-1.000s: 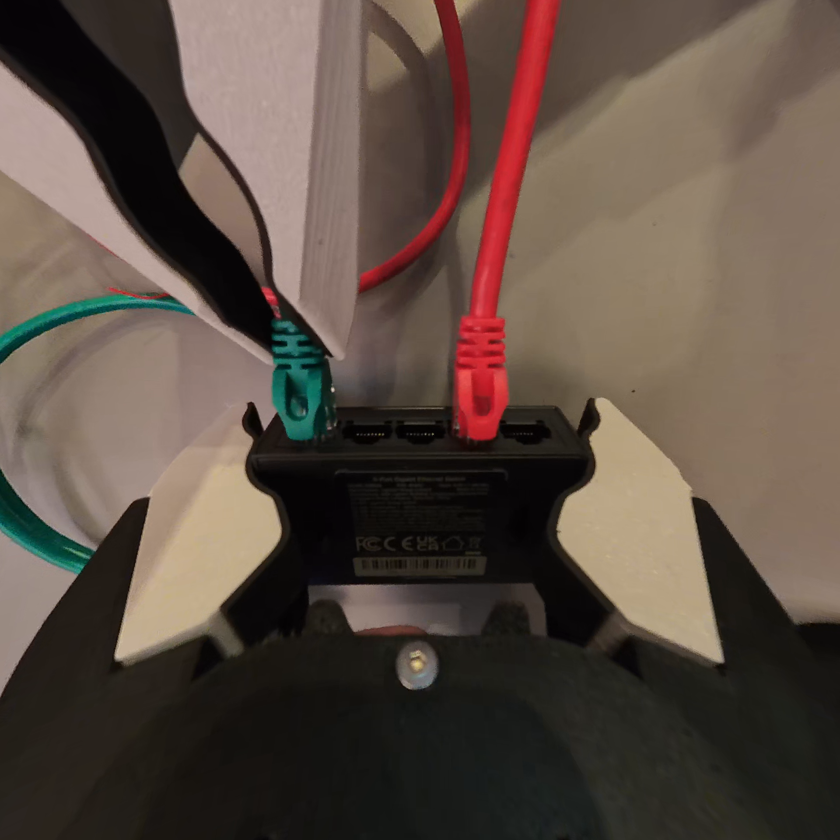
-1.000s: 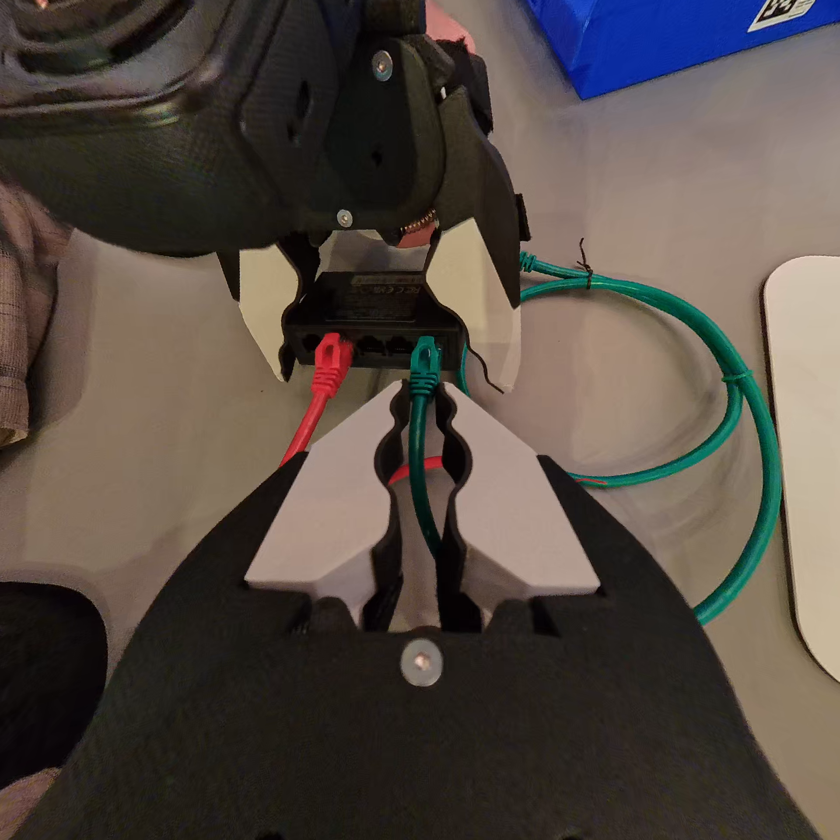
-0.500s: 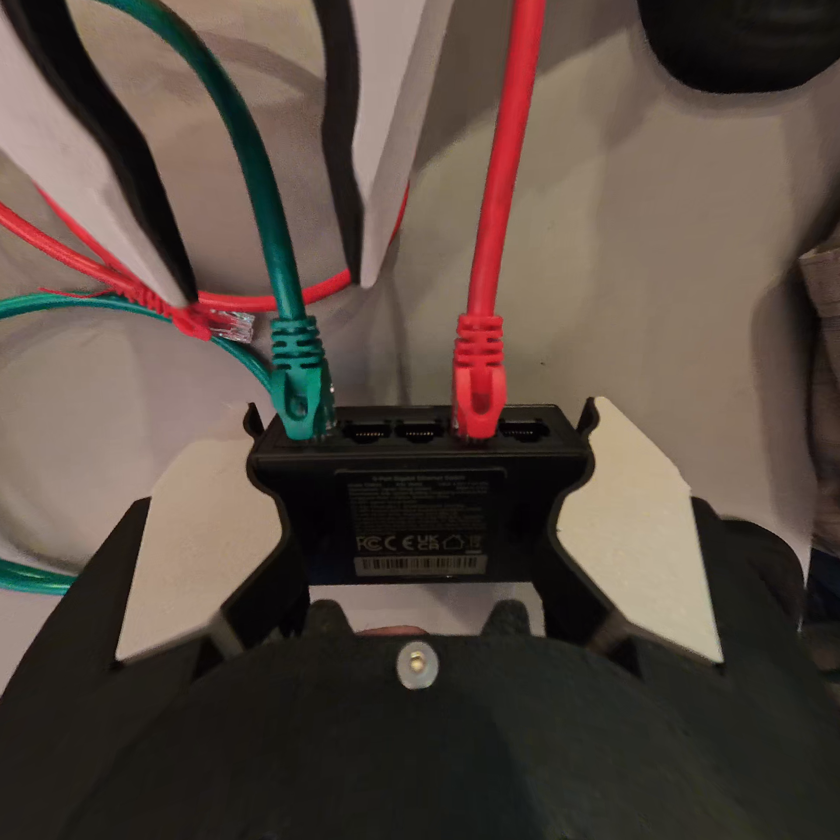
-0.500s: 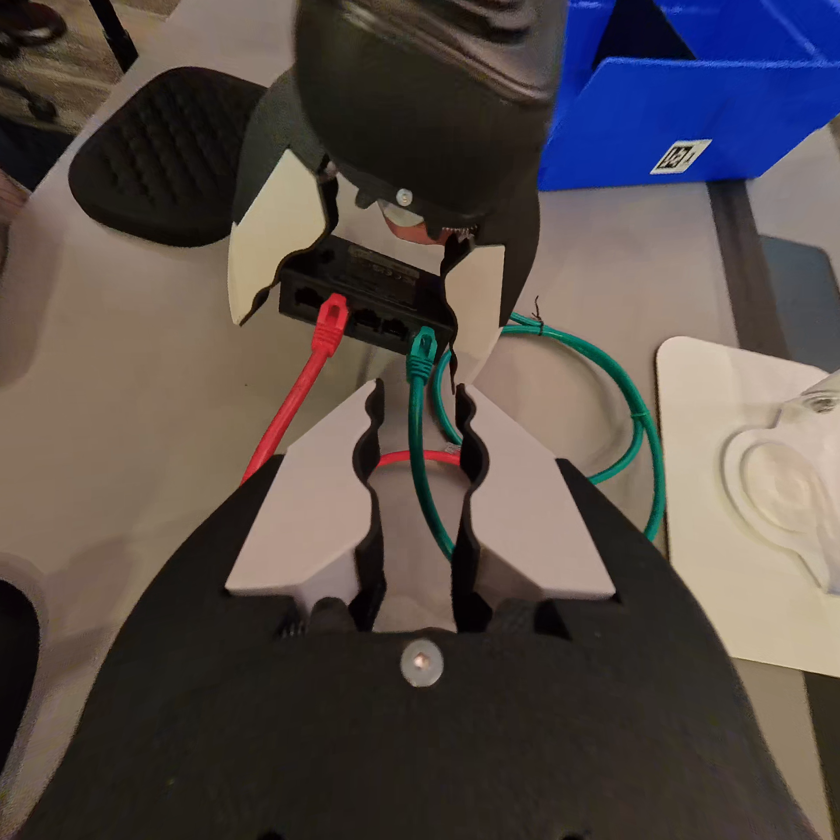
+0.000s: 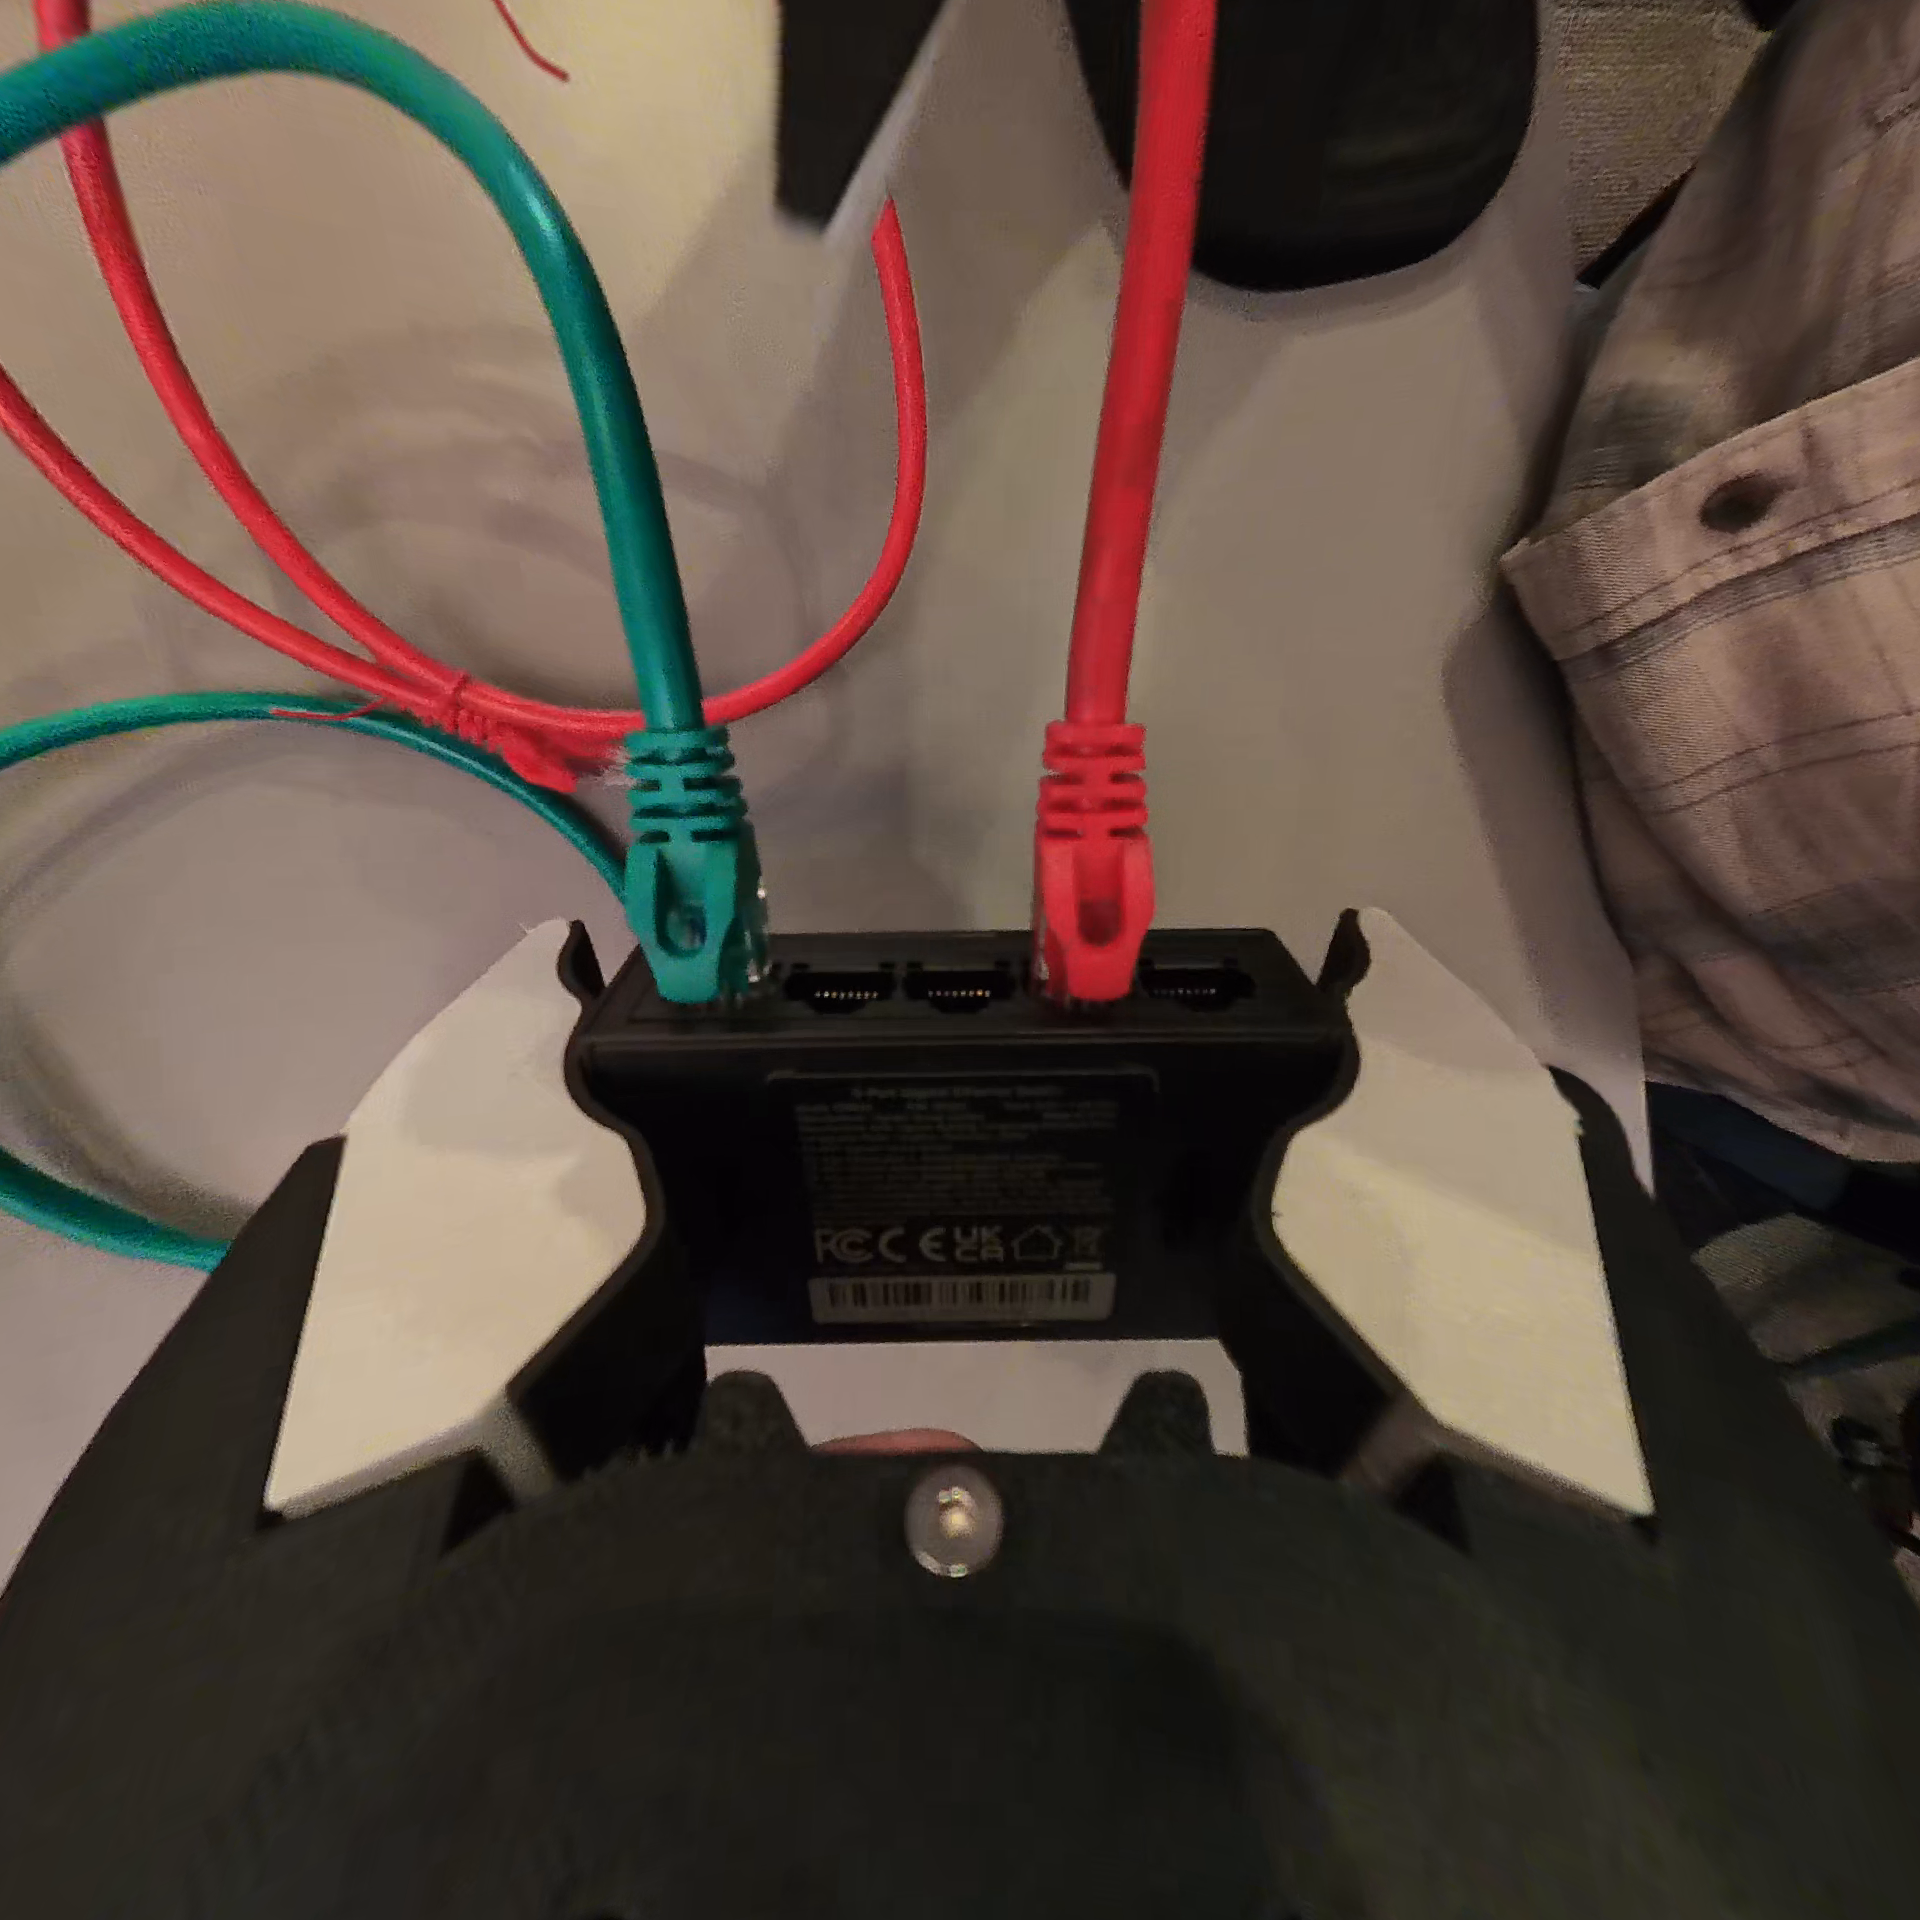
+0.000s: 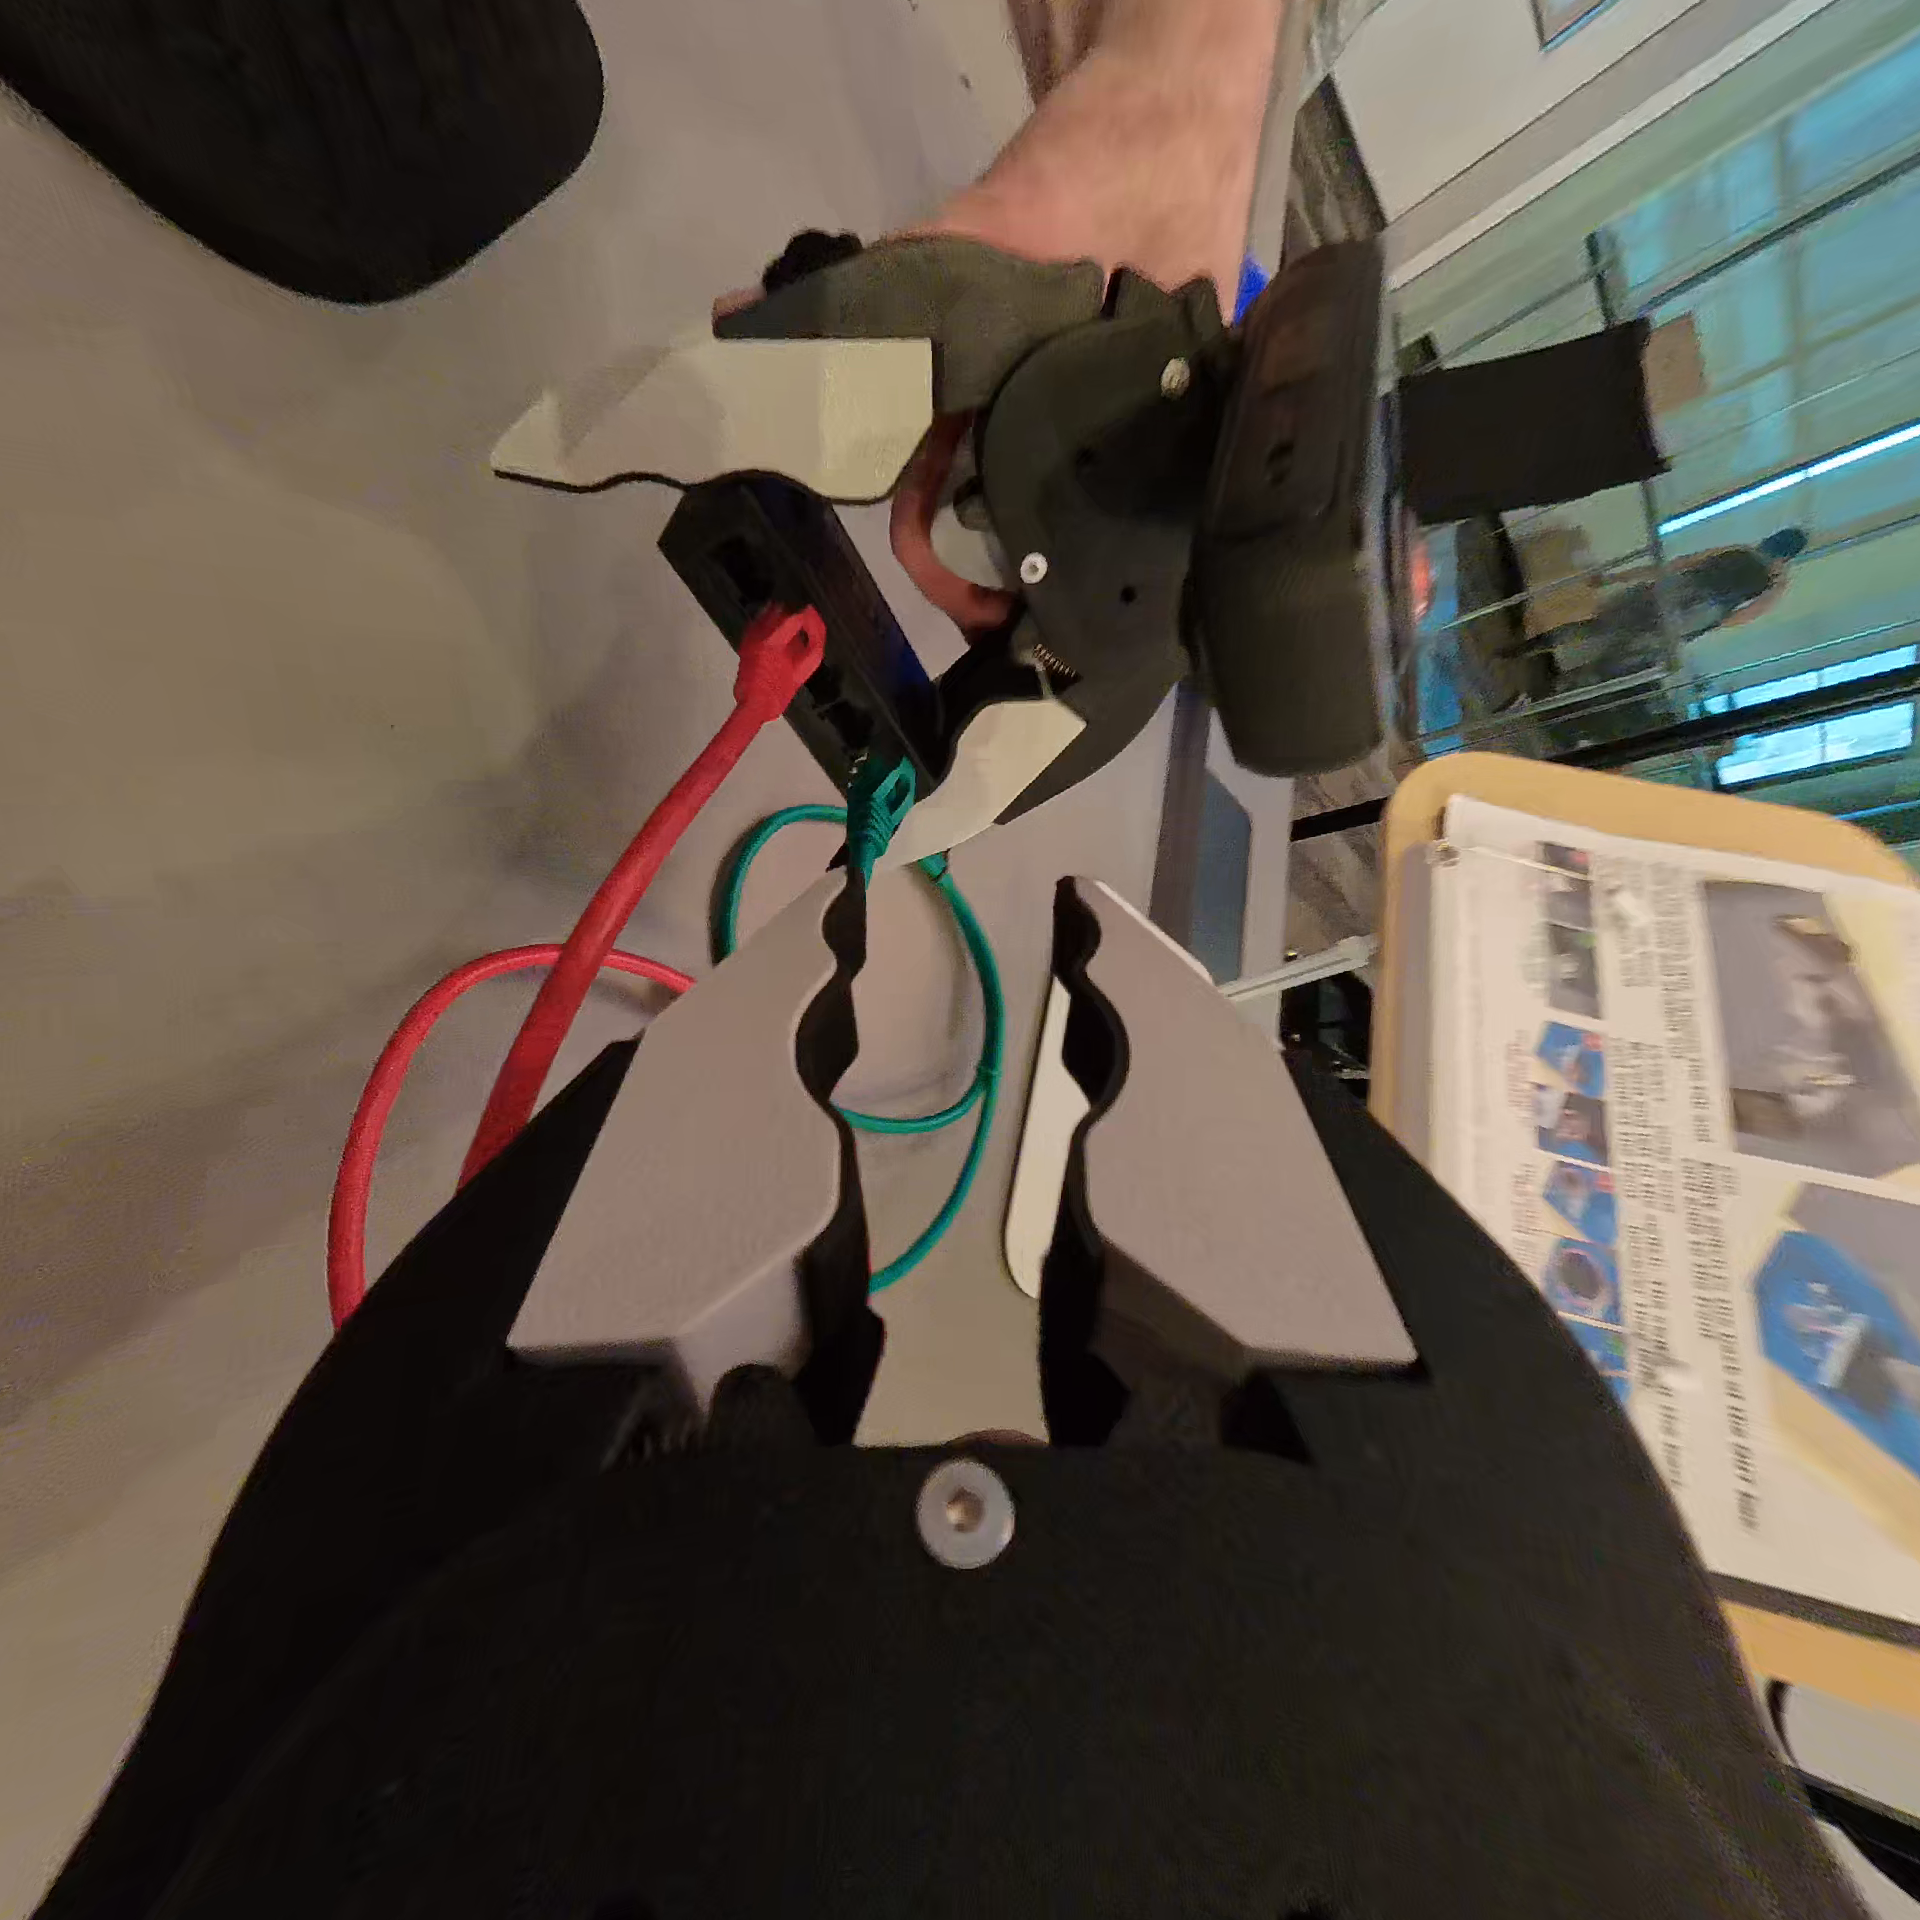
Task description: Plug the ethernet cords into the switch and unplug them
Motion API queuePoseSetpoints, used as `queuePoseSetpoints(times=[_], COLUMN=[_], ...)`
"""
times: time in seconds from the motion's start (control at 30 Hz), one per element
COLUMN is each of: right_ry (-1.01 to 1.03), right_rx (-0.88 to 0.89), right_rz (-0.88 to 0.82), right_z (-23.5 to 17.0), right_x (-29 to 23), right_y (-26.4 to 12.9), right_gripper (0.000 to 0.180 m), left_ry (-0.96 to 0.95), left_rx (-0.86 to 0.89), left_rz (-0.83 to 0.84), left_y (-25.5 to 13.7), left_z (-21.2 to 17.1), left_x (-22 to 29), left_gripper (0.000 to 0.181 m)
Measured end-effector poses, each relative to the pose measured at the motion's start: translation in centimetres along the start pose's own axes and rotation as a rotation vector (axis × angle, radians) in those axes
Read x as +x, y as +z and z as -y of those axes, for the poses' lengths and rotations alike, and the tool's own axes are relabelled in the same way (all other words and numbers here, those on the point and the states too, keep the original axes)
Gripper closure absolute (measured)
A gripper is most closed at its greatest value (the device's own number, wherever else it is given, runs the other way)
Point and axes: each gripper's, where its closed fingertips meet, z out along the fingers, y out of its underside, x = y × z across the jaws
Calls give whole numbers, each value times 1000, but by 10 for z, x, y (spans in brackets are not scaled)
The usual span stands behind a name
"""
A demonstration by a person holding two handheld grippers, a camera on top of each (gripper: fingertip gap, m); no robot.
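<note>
My left gripper (image 5: 961, 935) is shut on the black switch (image 5: 961, 1132), gripping its two sides, label side facing the camera. A green ethernet cord (image 5: 691, 883) sits in the leftmost port and a red ethernet cord (image 5: 1091, 883) in the fourth port; the other ports are bare. In the right wrist view the left gripper (image 6: 790, 613) holds the switch (image 6: 790, 603) above the table, with the red plug (image 6: 774, 655) and green plug (image 6: 881, 805) in it. My right gripper (image 6: 951, 894) is open and empty, rolled sideways, just short of the green plug.
Loose loops of red cord (image 6: 364, 1143) and green cord (image 6: 966, 1039) lie on the grey table (image 6: 260, 675). A black pad (image 6: 291, 135) lies at the far side. A wooden board with printed sheets (image 6: 1662, 1143) is at the right. A person's plaid sleeve (image 5: 1745, 675) is close on the right.
My right gripper let go of the green cord, opened wider, backed off and rolled sideways. The left gripper kept hold of the switch with both cords plugged in.
</note>
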Motion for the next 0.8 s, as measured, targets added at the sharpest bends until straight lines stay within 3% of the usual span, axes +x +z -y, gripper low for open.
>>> queuePoseSetpoints(times=[0.1,0.23,0.4,0.47,0.6,0.73,0.8], right_ry=[-20,1,-17,-30,-71,-12,52], right_rx=[24,129,124,100,74,112,153], right_rz=[-16,86,130,81,-74,-128,-79], right_z=[19,54,68,66,67,75,78], right_x=[-1,-34,-76,-82,-67,-33,-21], right_y=[-27,-51,-39,-26,-14,-23,-26], right_gripper=[150,156,154,136,108,106,121], left_ry=[5,-12,-33,-35,-23,6,24], left_rx=[11,32,59,71,62,45,38], left_rz=[-16,-37,-77,-95,-127,-142,-142], left_y=[-7,-14,-22,-27,-33,-36,-37], left_z=[5,8,13,16,18,21,23], left_x=[3,3,8,11,19,25,28], left_gripper=[54,54,54,54,54,54,54])
